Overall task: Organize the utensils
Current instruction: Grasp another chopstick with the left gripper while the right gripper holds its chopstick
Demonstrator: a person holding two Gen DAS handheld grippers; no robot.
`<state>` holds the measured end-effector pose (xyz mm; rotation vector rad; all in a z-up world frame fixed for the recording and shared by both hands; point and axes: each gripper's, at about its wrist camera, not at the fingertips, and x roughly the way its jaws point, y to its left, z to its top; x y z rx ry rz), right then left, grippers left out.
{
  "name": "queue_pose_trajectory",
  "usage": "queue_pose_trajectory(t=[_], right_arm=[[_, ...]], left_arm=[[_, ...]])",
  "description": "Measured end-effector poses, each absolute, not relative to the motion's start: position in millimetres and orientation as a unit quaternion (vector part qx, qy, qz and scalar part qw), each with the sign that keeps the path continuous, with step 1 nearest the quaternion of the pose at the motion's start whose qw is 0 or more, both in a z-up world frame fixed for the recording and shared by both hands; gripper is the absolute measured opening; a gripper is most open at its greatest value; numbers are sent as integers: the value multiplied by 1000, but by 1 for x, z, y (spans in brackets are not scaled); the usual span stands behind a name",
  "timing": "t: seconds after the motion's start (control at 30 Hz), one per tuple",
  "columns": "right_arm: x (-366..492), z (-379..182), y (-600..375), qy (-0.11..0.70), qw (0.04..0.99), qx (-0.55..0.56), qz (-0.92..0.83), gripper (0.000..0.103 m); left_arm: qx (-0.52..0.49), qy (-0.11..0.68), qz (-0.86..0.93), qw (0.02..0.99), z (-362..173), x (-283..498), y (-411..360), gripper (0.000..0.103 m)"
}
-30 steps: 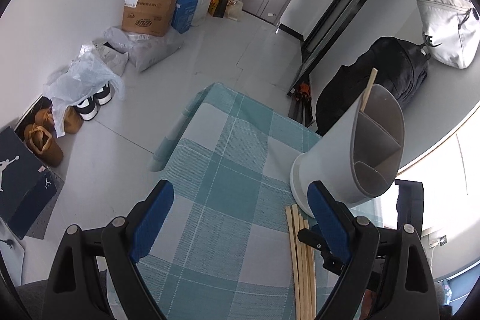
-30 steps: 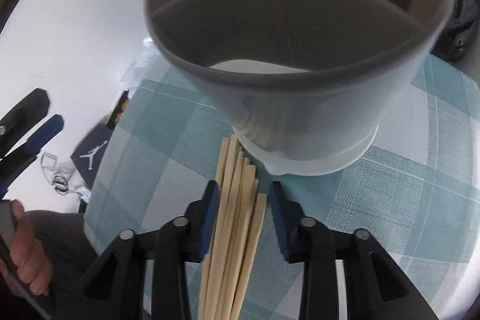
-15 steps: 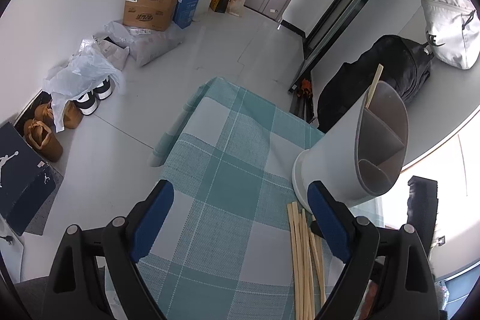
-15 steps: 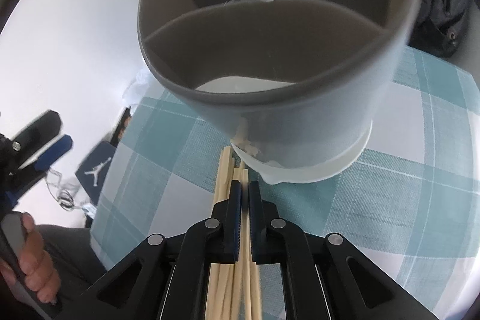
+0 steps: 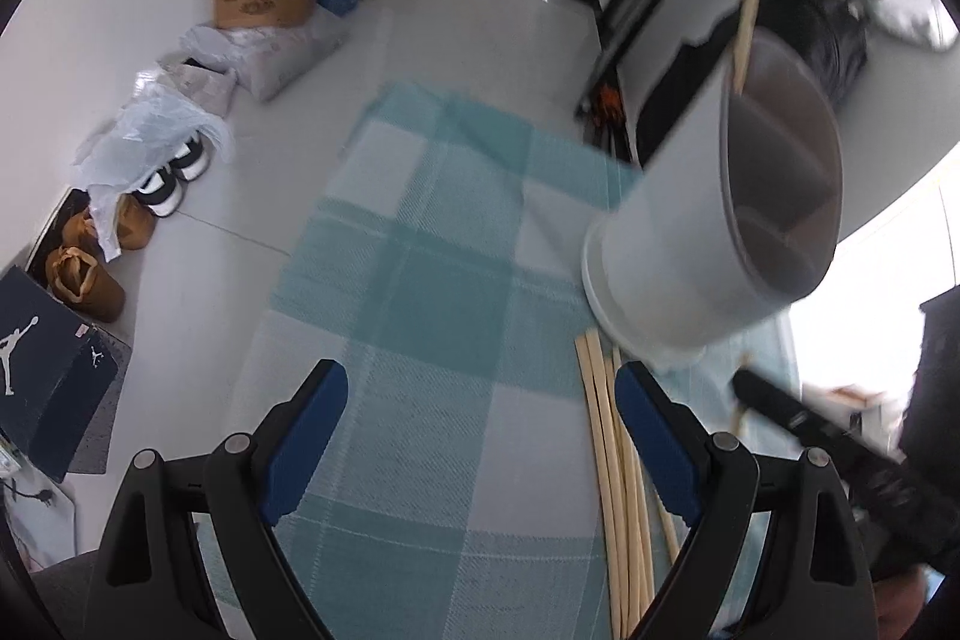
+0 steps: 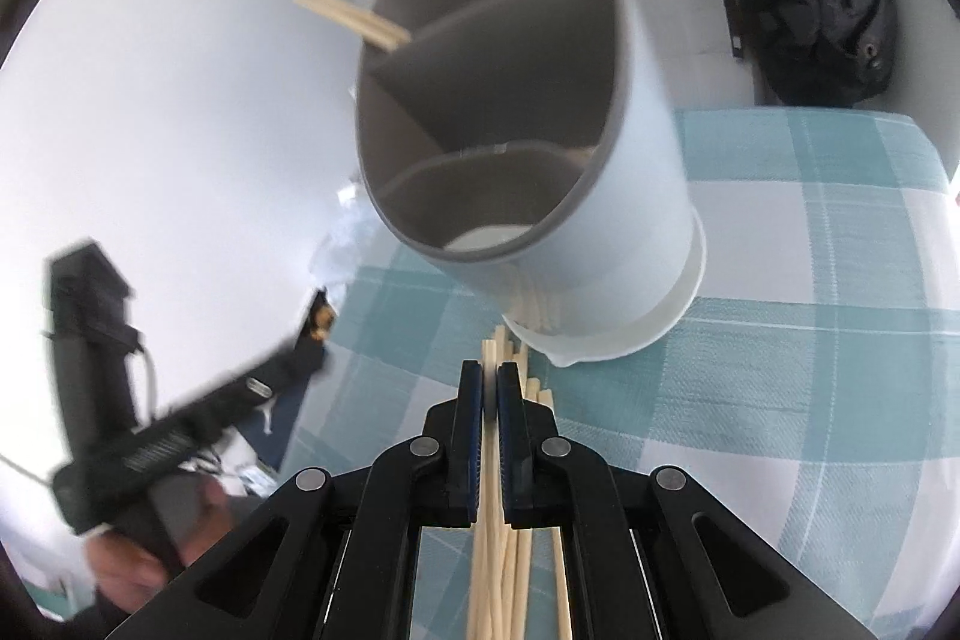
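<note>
Since a second ago the right gripper [image 6: 489, 388] has gone from spread around the pile to pinched on one chopstick, and the holder now sits farther from its lens, so the claw looks to have risen or drawn back.

Left wrist view: the left gripper [image 5: 480, 436] hangs over the teal checked tablecloth [image 5: 420, 316] with its blue pads [image 5: 306, 430] wide apart and nothing between them. It appears parked out of the way while the other hand works. Loose chopsticks [image 5: 612, 460] lie in a bundle just inside its right finger, their far ends touching or tucked under the base of the pale grey utensil holder [image 5: 678, 232]. That divided cup stands on the cloth, and a pair of chopsticks [image 5: 744, 40] already pokes from its far compartment. The picture is smeared, so this hand seems to be moving.

Right wrist view: the two pads are pressed nearly together on a single chopstick [image 6: 489, 364] whose tip points at the holder [image 6: 636, 196]. Gripping it lengthwise, in line with the fingers, probably lets it be tipped upright and dropped in. The remaining sticks [image 6: 528, 568] lie beneath on the cloth. Two stored chopsticks [image 6: 351, 19] lean out over the far rim, left of the divider. The near compartment looks empty.
</note>
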<state>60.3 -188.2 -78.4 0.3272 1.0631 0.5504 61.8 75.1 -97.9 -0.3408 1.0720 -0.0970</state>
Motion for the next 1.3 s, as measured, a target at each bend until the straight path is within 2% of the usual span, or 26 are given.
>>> queue_pose_trajectory(t=[0.47, 0.83, 1.03, 1.07, 1.23, 1.3], right_arm=[[53, -52, -263, 426, 838, 240, 242, 4], [36, -32, -281, 391, 864, 228, 222, 4], [35, -28, -291, 372, 874, 232, 210, 4], [35, -27, -292, 370, 876, 230, 209, 4], [38, -27, -294, 368, 877, 230, 208, 4], [39, -28, -295, 368, 875, 236, 207, 4]], left_arm=[[-80, 582, -28, 809, -128, 67, 36, 88], [-12, 576, 6, 817, -131, 70, 19, 88], [-15, 572, 11, 820, -132, 77, 21, 87], [-16, 571, 11, 821, -132, 78, 20, 86], [-8, 562, -2, 827, -127, 82, 16, 51], [-9, 559, -3, 829, -126, 84, 14, 43]])
